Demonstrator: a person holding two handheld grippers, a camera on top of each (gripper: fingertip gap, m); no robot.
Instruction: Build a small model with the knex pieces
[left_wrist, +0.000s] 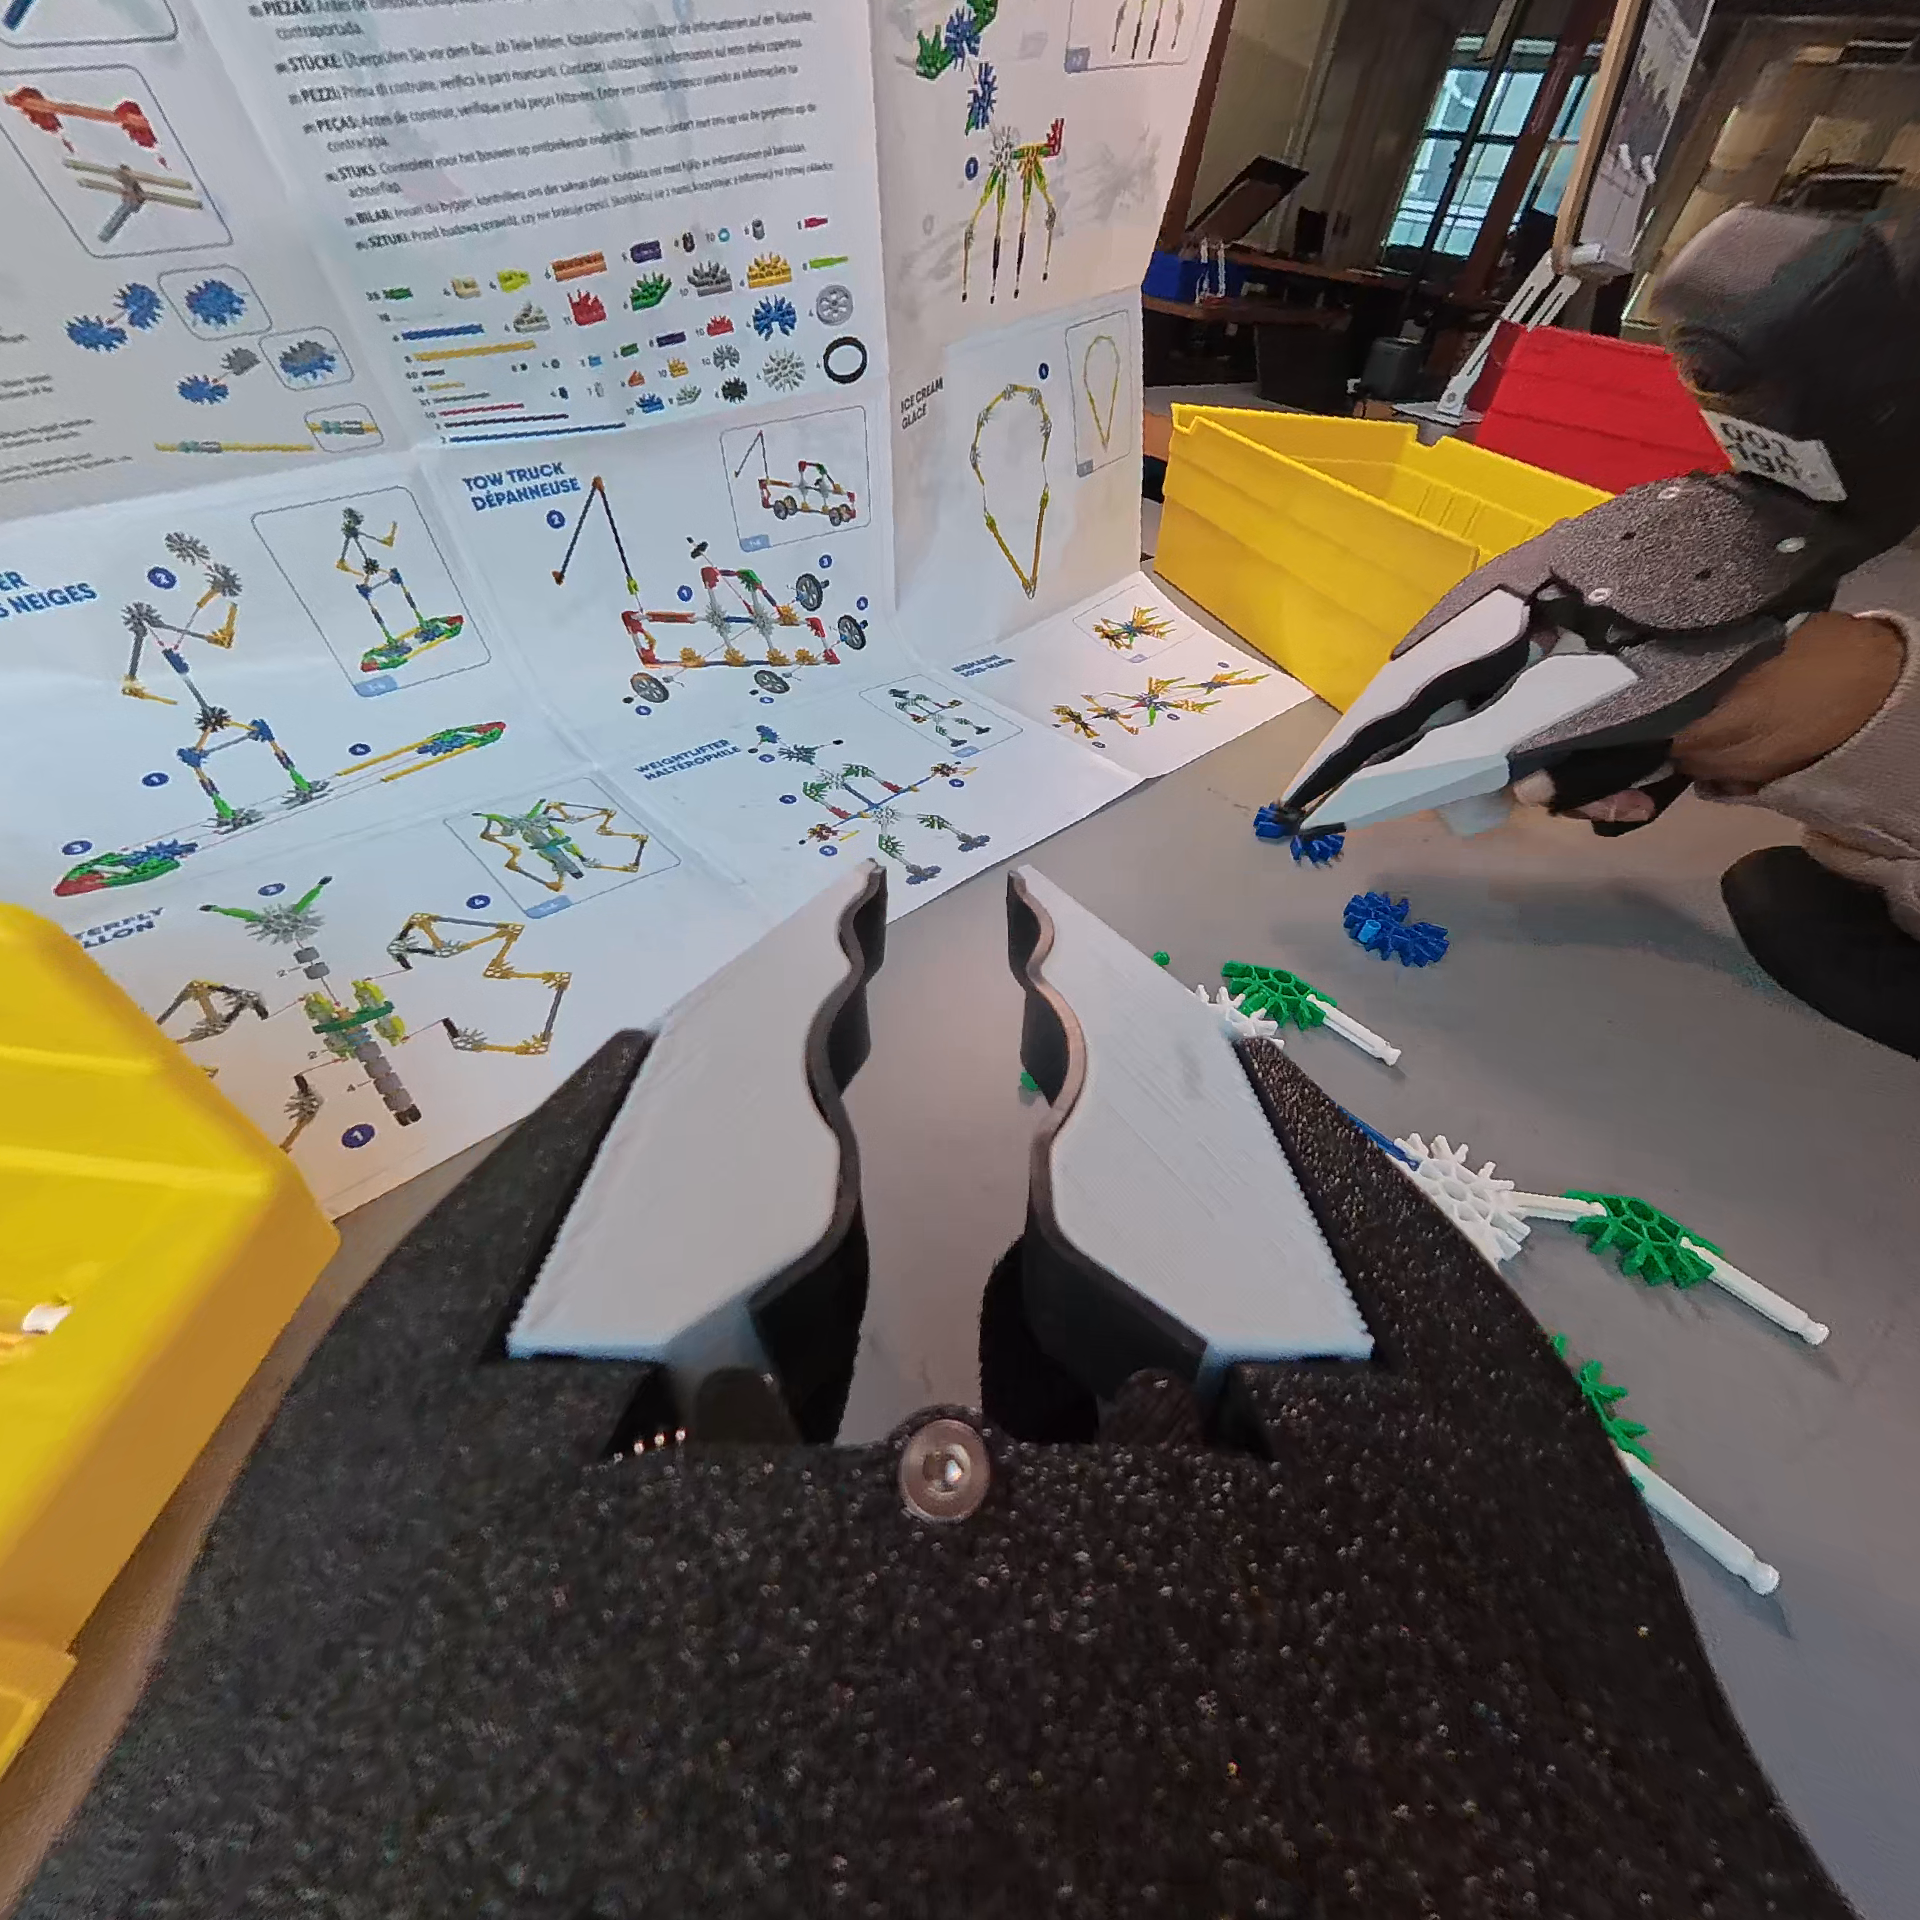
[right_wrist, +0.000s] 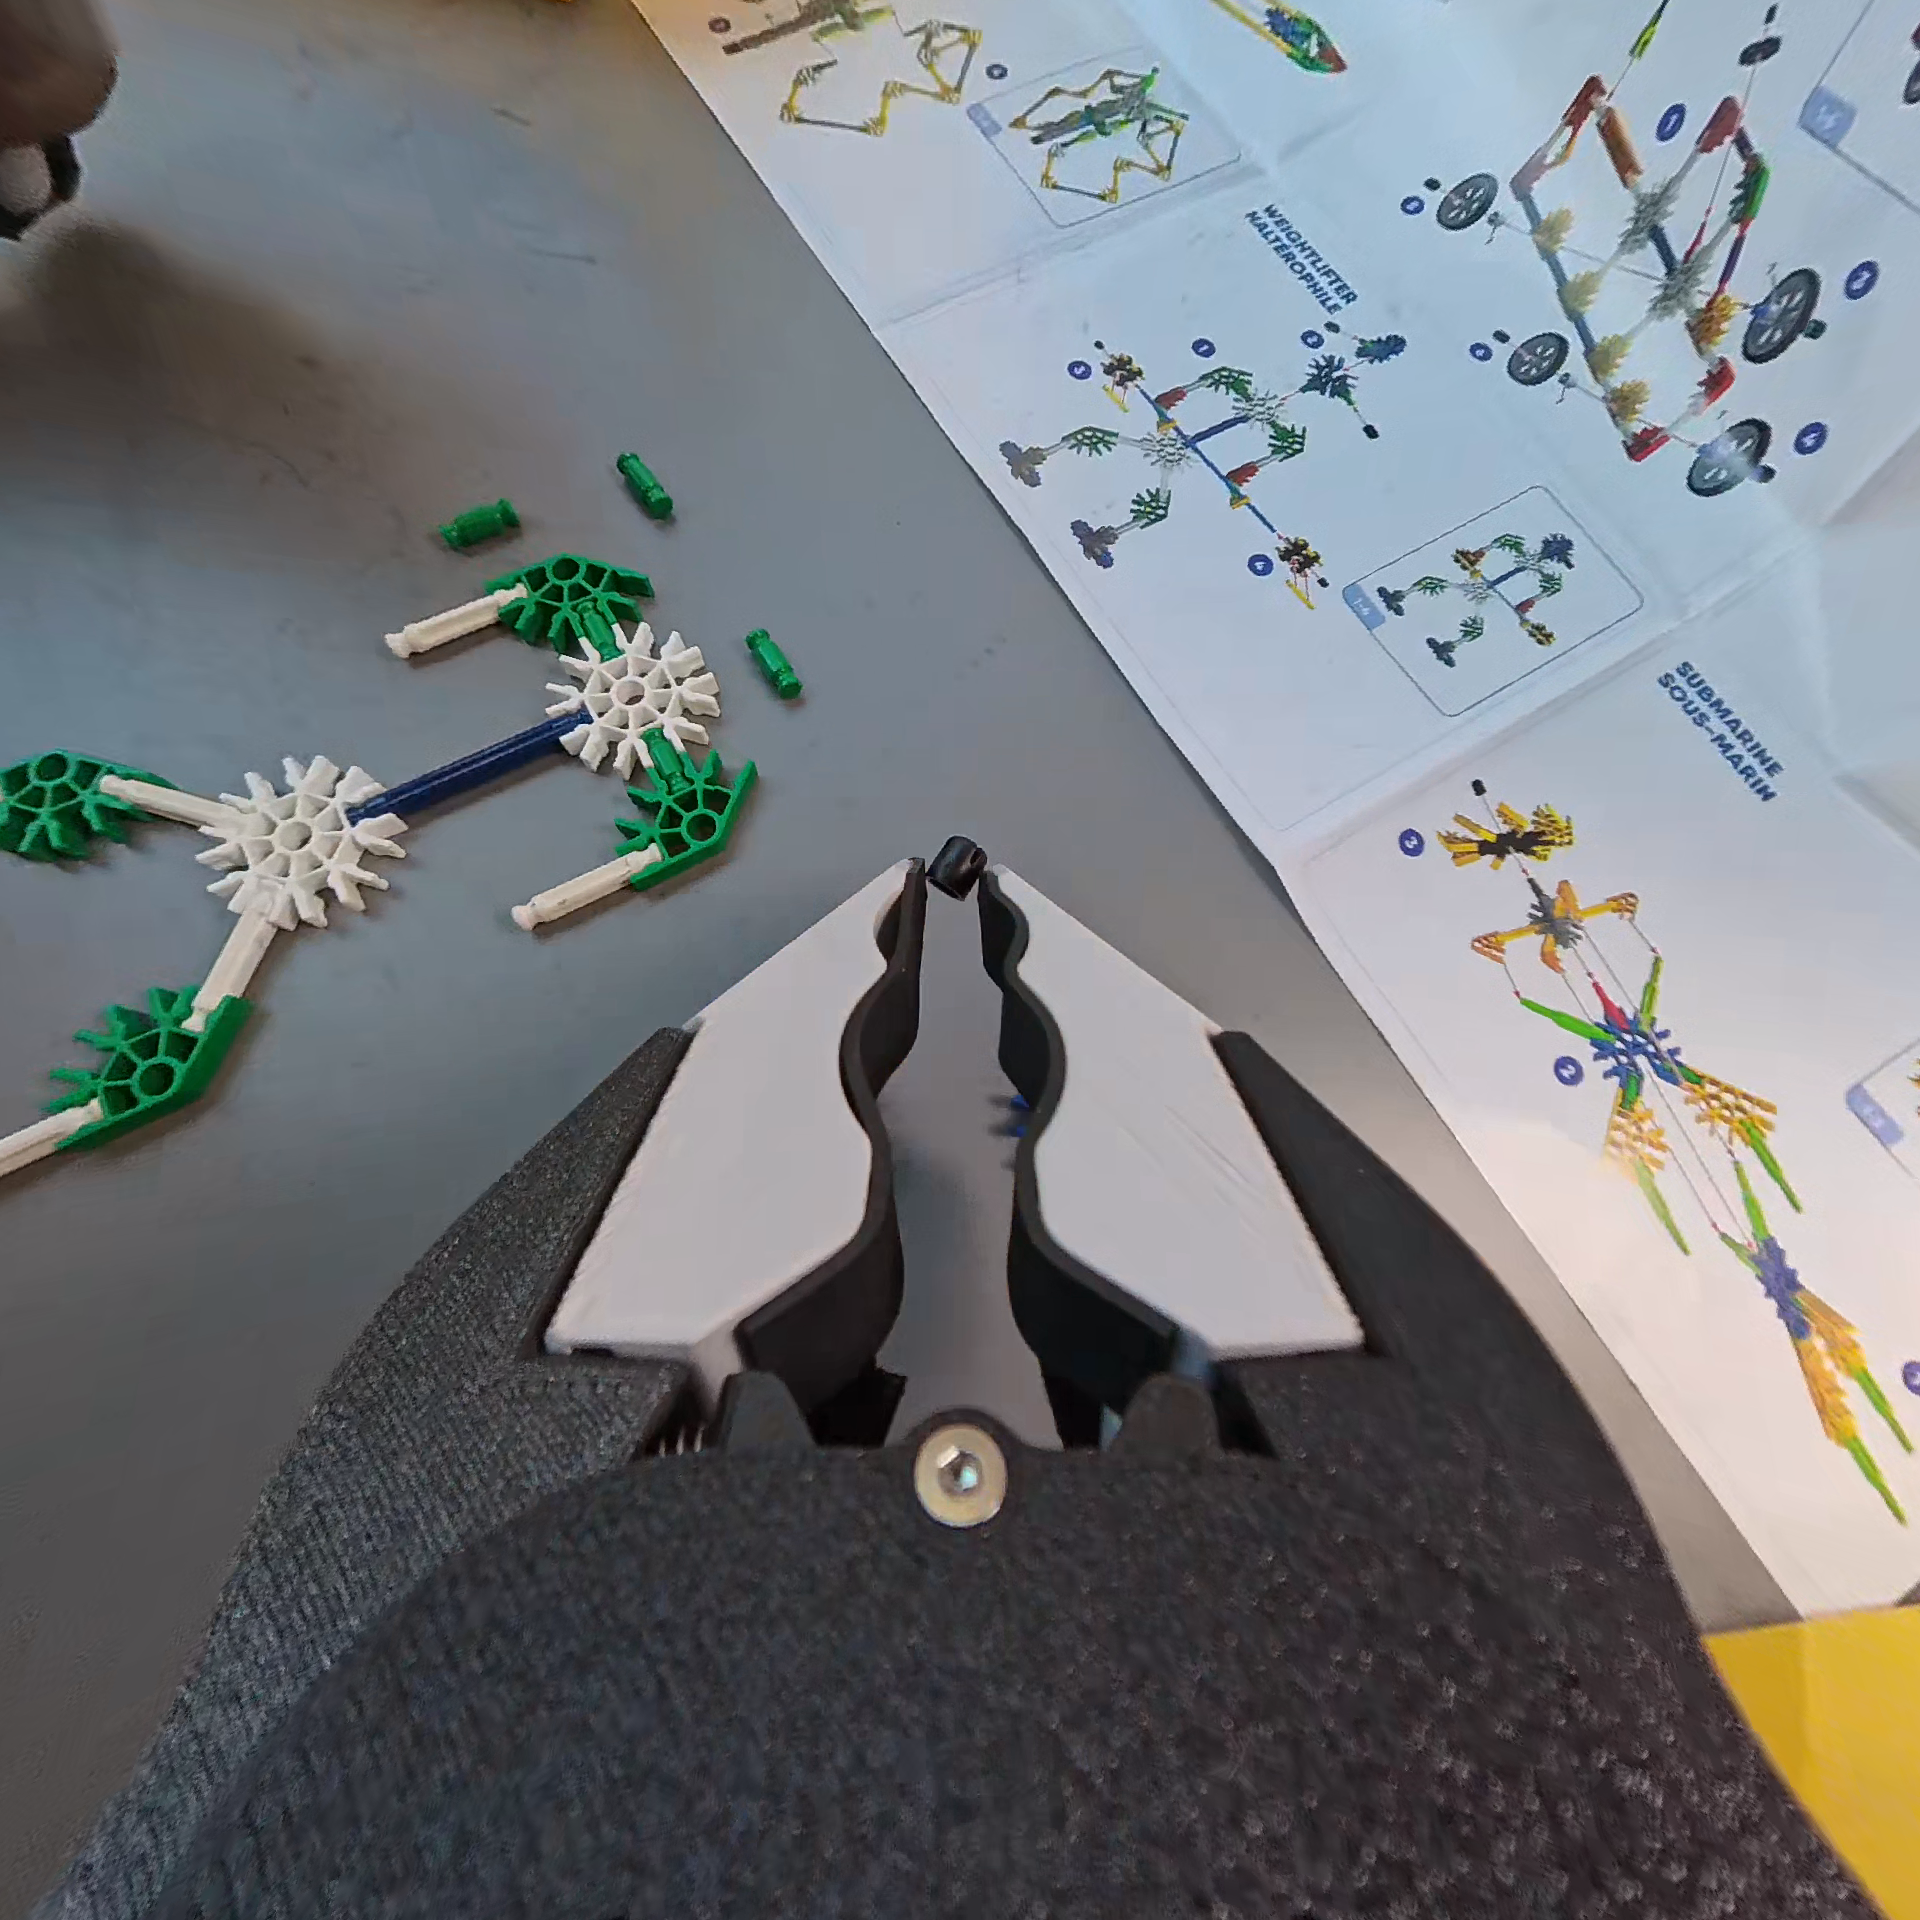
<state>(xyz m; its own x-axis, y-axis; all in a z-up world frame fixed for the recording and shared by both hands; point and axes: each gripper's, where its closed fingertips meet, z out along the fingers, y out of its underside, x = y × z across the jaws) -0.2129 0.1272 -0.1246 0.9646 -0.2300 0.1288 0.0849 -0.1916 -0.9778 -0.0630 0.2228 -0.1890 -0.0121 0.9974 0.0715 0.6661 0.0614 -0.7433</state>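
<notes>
My left gripper (left_wrist: 948, 883) is open and empty, above the grey table (left_wrist: 1558, 935) at the edge of a large instruction sheet (left_wrist: 582, 644). My right gripper (right_wrist: 951, 871) is shut on a small black cylindrical piece (right_wrist: 956, 864) at its fingertips. In the left wrist view the right gripper (left_wrist: 1301, 821) points down, its tips at a pair of blue connectors (left_wrist: 1311, 840) on the table. A flat assembly of white snowflake connectors (right_wrist: 634, 696), green connectors (right_wrist: 691, 821), white rods and a blue rod (right_wrist: 468, 774) lies left of the right gripper; it also shows in the left wrist view (left_wrist: 1460, 1195).
Three loose short green rods (right_wrist: 478, 523) lie near the assembly. Another blue connector pair (left_wrist: 1392, 928) lies on the table. Yellow bins stand at left (left_wrist: 125, 1247) and behind the right gripper (left_wrist: 1299, 540), with a red bin (left_wrist: 1579, 405) beyond. The sheet (right_wrist: 1455, 582) lies right of the right gripper. There is about 20 centimetres between the tips of the two grippers. My right gripper's tips are some 11 centimetres from the blue rod (right_wrist: 468, 774).
</notes>
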